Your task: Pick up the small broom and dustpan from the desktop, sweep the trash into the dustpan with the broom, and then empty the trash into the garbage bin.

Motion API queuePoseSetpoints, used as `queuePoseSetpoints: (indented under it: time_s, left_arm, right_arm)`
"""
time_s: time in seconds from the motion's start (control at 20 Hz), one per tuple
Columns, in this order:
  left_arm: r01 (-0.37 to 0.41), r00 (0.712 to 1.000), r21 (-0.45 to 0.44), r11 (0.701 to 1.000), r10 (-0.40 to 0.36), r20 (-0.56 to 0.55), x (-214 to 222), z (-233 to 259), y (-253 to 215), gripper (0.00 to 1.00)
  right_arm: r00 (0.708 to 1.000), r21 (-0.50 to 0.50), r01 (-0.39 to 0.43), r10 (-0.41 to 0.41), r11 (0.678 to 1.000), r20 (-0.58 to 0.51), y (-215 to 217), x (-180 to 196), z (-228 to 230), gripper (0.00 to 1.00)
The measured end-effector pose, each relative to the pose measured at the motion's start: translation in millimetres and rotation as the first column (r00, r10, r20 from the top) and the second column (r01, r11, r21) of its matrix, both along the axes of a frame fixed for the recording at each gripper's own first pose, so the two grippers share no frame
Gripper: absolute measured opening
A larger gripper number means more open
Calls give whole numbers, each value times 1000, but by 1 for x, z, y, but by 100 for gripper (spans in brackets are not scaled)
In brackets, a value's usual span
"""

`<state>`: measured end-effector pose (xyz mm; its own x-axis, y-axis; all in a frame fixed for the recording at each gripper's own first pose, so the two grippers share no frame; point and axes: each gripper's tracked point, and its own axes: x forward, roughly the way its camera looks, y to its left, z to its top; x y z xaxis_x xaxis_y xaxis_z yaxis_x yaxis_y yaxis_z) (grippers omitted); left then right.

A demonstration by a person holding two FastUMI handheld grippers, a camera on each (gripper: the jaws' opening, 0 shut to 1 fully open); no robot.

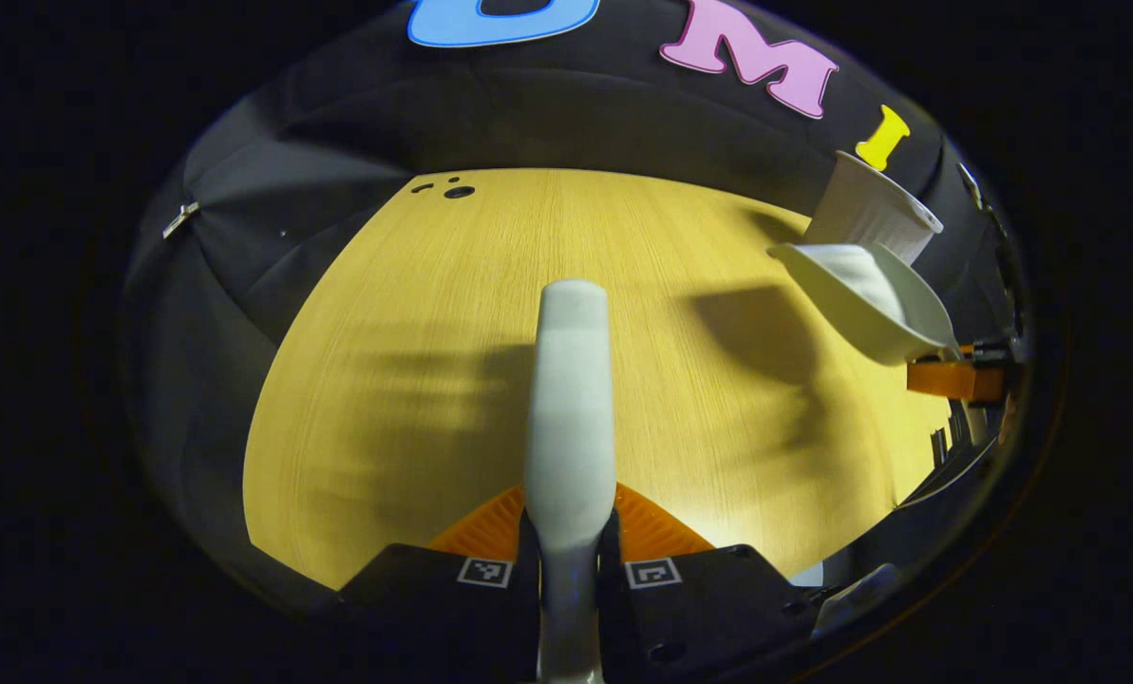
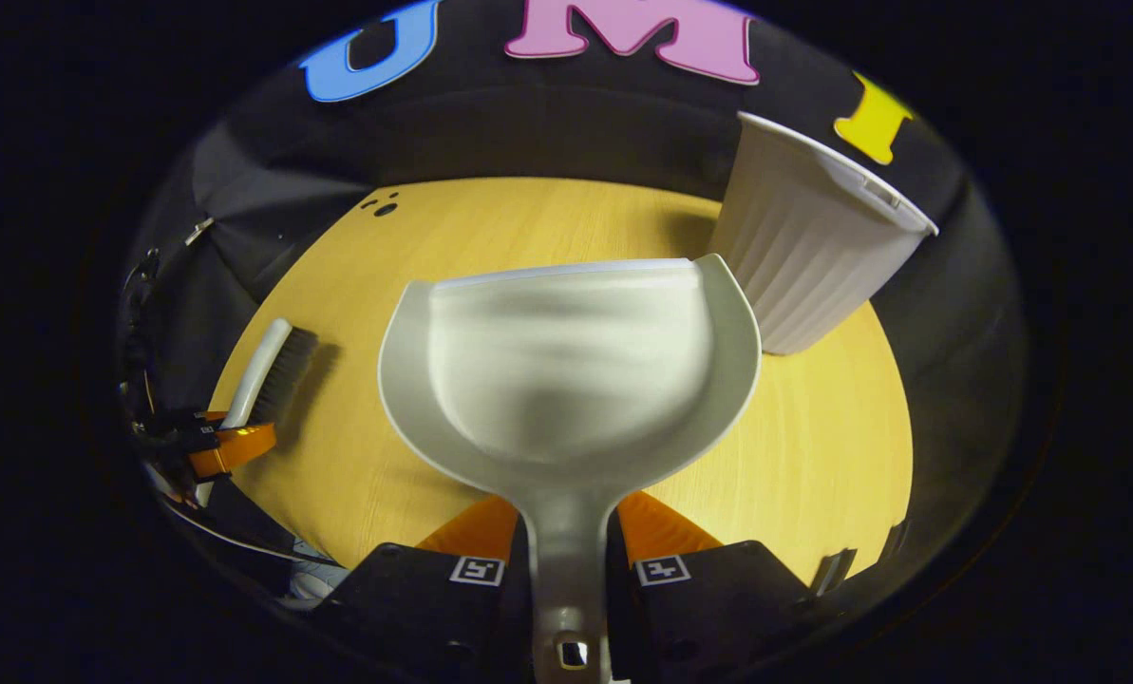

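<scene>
Left gripper [image 1: 570, 532] fingers clamped on the small broom [image 1: 571, 399] handle above the wooden desktop [image 1: 414, 380], right gripper [image 2: 566, 541] fingers pinching the dustpan [image 2: 566, 370] handle, pan raised near the white ribbed garbage bin [image 2: 803, 256] beyond

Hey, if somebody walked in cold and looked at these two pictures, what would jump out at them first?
The pale dustpan, held by its handle in the right claw, hangs above the wooden desktop in the right gripper view. Behind it to the right stands the ribbed white garbage bin. In the left gripper view, the left claw clamps the broom by its handle.
</scene>
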<state>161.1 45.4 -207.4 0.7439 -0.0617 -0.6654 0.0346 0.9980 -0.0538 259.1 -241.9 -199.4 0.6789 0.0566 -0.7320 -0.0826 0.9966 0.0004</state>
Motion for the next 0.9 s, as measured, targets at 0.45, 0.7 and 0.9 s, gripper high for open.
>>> queuePoseSetpoints:
  time_s: [0.45, 0.7, 0.9]
  left_arm:
    - [-13, 998, 92, 996, 19, -63, 49, -15, -12, 29]
    - [-7, 995, 116, 993, 18, -96, 56, -24, -21, 27]
    - [-12, 994, 143, 990, 27, -104, 61, -26, -25, 29]
  right_arm:
    - [986, 68, 54, -42, 996, -159, -11, -7, -65, 32]
    - [987, 65, 49, -39, 997, -159, -11, 0, -66, 32]
    - [985, 51, 28, -19, 998, -170, -11, 1, -72, 37]
